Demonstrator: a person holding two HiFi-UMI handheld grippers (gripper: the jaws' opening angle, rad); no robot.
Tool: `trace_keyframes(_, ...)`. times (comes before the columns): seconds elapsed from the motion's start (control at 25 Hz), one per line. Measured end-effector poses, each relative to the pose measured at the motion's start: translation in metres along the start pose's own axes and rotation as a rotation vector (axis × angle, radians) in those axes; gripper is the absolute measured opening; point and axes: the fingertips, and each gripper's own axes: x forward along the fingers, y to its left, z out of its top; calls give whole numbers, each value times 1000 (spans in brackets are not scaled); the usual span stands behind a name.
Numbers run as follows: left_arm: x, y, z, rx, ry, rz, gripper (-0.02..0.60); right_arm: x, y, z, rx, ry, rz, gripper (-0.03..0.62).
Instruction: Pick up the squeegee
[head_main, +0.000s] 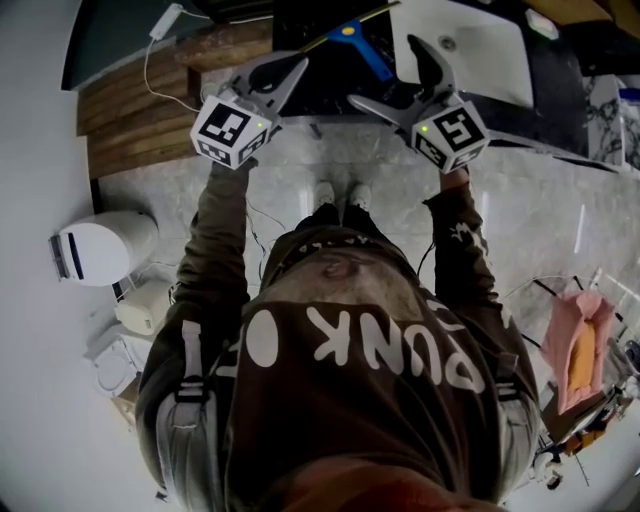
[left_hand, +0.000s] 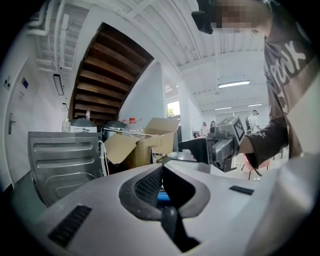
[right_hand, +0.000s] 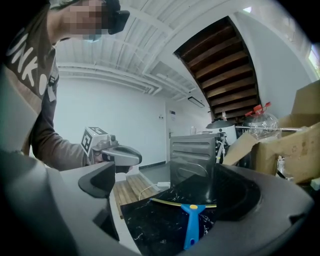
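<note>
Both claws are held out in front of you, neither touching anything. Left claw (head_main: 297, 68) is clenched w/ nothing in it, prob just parked out of the way. Right claw (head_main: 386, 72) is spread wide & aimed at the squeegee (right_hand: 193, 226), so imo that's the one lined up for the grab. The squeegee lies flat on the black marble surface (right_hand: 145, 230), bottom centre of the right gripper view. Its long axis is the blue handle, pointing back at you. The yellow blade (right_hand: 182, 203) is at the far end, running left-right. Cardboard box (right_hand: 295, 150) sits behind, far right.
</note>
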Motion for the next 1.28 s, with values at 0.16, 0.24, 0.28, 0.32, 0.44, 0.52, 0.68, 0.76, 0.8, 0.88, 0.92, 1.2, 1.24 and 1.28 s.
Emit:
trace_keyframes(0.16, 6, 3, 3, 3, 8, 18, 3, 3, -12, -3, 2, -6, 11, 595)
trace_keyframes(0.24, 8, 6, 2, 2, 11, 24, 3, 6, -19, -7, 4, 2, 12, 595)
trace_keyframes(0.28, 9, 7, 0, 1, 13, 26, 3, 8, -22, -10, 7, 6, 9, 595)
trace_keyframes(0.32, 11, 9, -1, -1, 17, 27, 3, 11, -26, -13, 12, 11, 6, 595)
trace_keyframes(0.44, 14, 12, -7, -9, 28, 29, 3, 21, -38, -26, 15, 42, -4, 595)
trace_keyframes(0.52, 16, 13, -8, -15, 30, 29, 4, 27, -47, -36, 20, 63, -13, 595)
trace_keyframes(0.68, 20, 16, -11, -21, 31, 26, 3, 39, -61, -55, 34, 97, -34, 595)
trace_keyframes(0.76, 20, 17, -12, -24, 32, 25, 3, 45, -66, -65, 39, 119, -42, 595)
trace_keyframes(0.8, 20, 18, -13, -25, 32, 25, 3, 48, -68, -71, 41, 131, -45, 595)
trace_keyframes(0.88, 20, 19, -13, -26, 33, 25, 3, 54, -71, -82, 46, 153, -49, 595)
trace_keyframes(0.92, 20, 19, -14, -26, 32, 25, 3, 58, -72, -88, 48, 164, -51, 595)
trace_keyframes(1.2, 17, 21, -15, -31, 31, 25, 3, 75, -78, -123, 51, 246, -67, 595)
trace_keyframes(1.24, 16, 21, -16, -32, 31, 25, 3, 77, -79, -127, 52, 254, -70, 594)
trace_keyframes(1.28, 16, 21, -17, -33, 32, 25, 3, 79, -80, -131, 52, 262, -72, 595)
